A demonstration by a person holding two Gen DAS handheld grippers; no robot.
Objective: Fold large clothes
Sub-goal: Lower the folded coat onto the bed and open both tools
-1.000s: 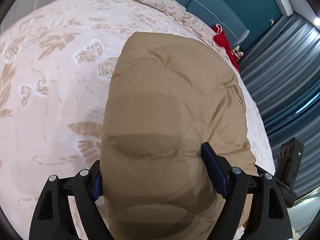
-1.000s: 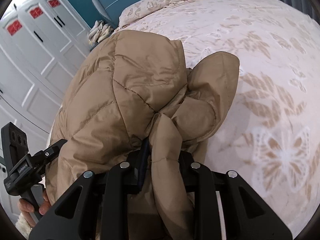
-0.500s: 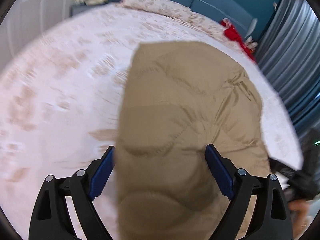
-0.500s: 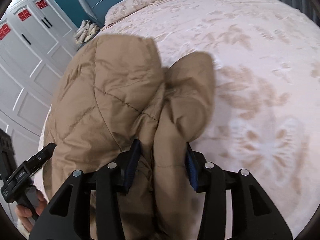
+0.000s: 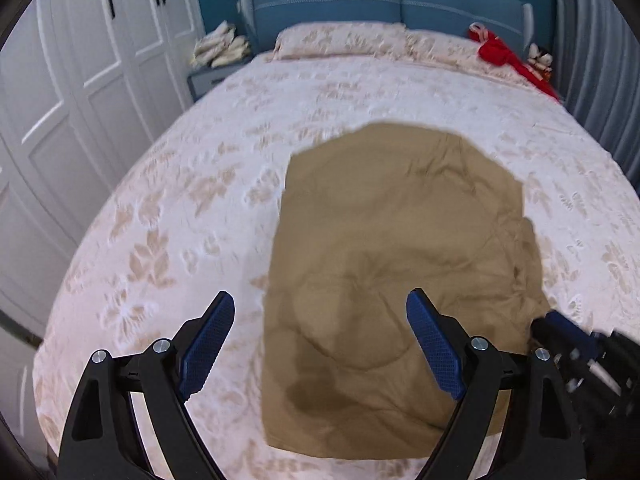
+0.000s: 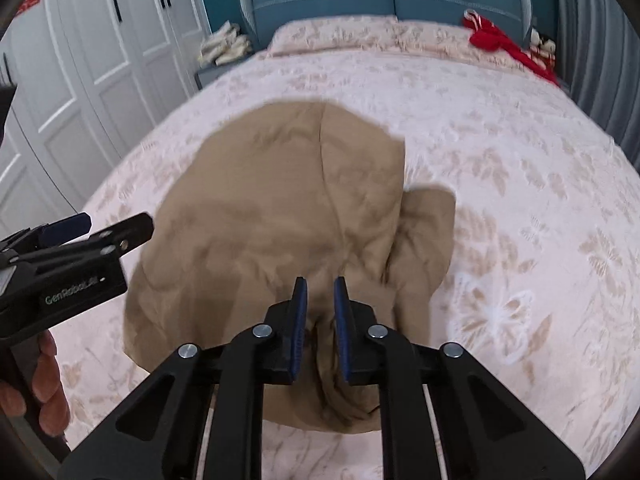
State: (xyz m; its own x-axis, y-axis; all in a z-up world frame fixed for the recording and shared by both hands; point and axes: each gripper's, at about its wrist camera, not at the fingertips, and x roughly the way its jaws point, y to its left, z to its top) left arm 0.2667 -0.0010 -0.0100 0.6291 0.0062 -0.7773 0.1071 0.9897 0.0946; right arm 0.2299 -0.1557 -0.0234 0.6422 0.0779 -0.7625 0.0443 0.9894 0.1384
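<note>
My left tool point(image 5: 320, 344) gapes wide and empty above the folded tan jacket point(image 5: 396, 260) on the bed point(image 5: 160, 216). My right tool point(image 6: 320, 320) is nearly closed, with fabric between its pads; whether it grips I cannot tell. Next, I judge, tidy the bulging side.

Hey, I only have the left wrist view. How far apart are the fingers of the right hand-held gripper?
Observer: The right hand-held gripper shows only a narrow gap, over the tan jacket. I cannot tell whether it pinches fabric.
Operator: Does the jacket lie in one neat block?
Observer: No, a puffy fold bulges out beside the main body.
Operator: What holds the left one?
Observer: A bare hand grips the handle of the left hand-held gripper.
</note>
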